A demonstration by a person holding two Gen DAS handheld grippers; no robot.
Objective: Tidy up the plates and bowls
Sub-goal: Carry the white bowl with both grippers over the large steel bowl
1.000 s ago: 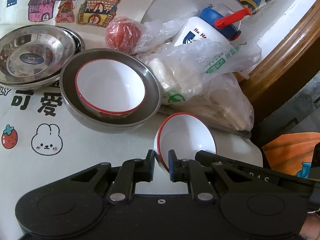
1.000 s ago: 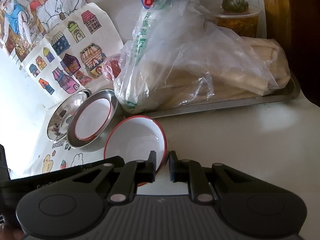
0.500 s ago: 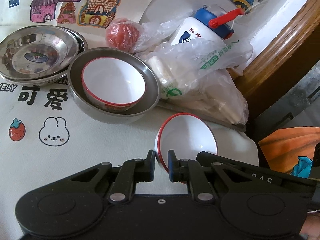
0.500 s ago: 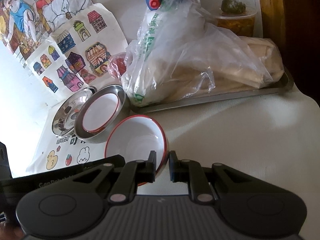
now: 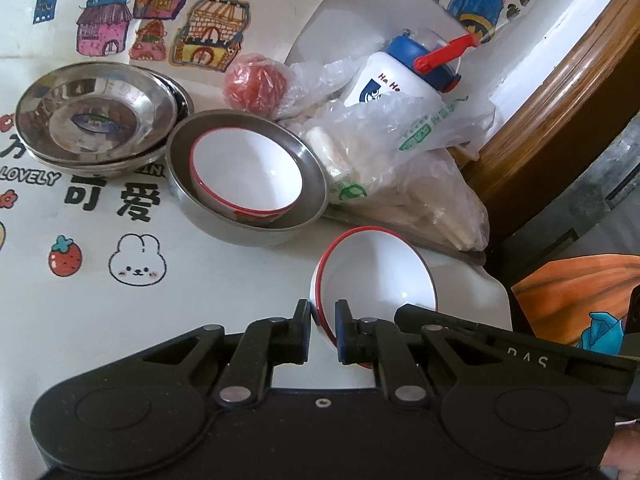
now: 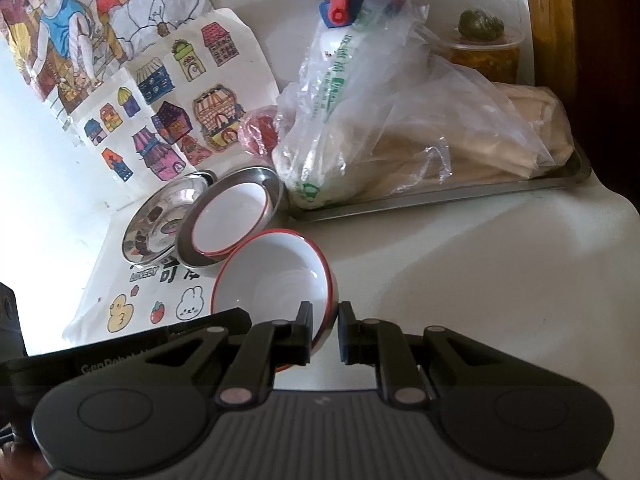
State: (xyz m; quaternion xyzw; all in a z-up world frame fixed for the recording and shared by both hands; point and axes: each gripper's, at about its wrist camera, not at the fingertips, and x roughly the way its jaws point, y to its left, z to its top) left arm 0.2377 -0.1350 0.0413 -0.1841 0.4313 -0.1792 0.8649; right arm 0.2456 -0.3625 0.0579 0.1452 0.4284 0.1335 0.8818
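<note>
Loose bowl is pinched at its rim by both grippers at once: left gripper is closed on the near-left rim, right gripper is closed on the near-right rim, one finger inside and one outside in each. Bowl is tilted, mouth turned toward the steel dishes; whether its base touches the table cannot be told.

Second bowl is already nested in a steel dish, just beside the held one. Steel plates are stacked further left, touching that dish. Judged step: held bowl is to be stacked into the nested bowl; task is partway done.

Risks:
- Thin rim grips on a smooth glazed wall; bowl could be levered out and dropped if the two grippers are moved out of step.
- Tilted bowl could be knocked against the dish's rim on the way over, so dish and nested bowl could be shoved into the plates.
- Bag on the tray lies close behind; plastic could be snagged if the path is swung wide.
- Table edge is near in the left view; a dropped bowl could roll off.
- If released while tilted, bowl may be seated crooked on the nested one.
</note>
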